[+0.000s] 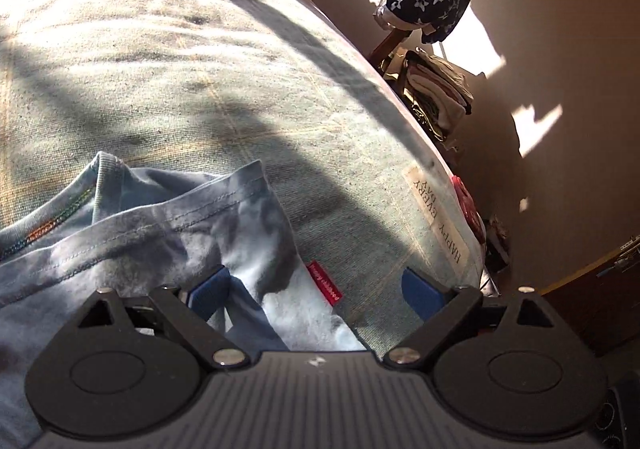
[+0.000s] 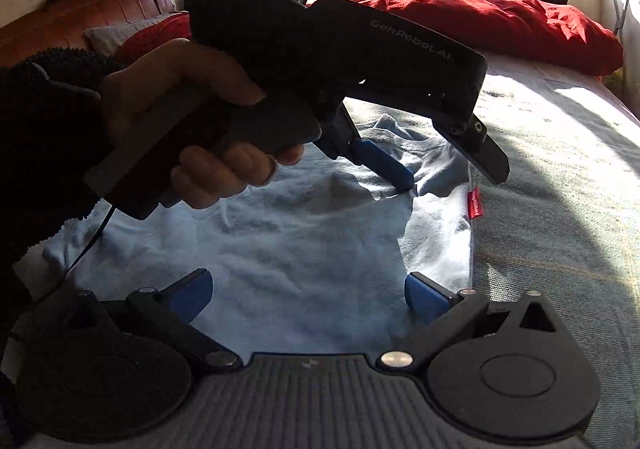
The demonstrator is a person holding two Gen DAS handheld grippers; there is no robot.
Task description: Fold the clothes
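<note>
A pale blue T-shirt (image 2: 280,233) lies spread on the grey bedcover (image 2: 560,209), with its red side tag (image 2: 475,205) at the edge that faces the bare bedcover. The left gripper (image 2: 452,173) hangs over that tagged edge, jaws wide apart. Its blue finger (image 2: 384,165) touches or nearly touches the cloth just inside the edge, while the other finger stands past the edge, above the bedcover. So the shirt's side seam runs between the two jaws, roughly along the way they point, with the collar (image 1: 60,217) ahead of them.

The right gripper (image 2: 308,297) hovers lower down the shirt, also spread open, with plain cloth between and ahead of its fingers. The left one looks nearer to a usable edge. Whether this layout is partly folded, I cannot tell.
</note>
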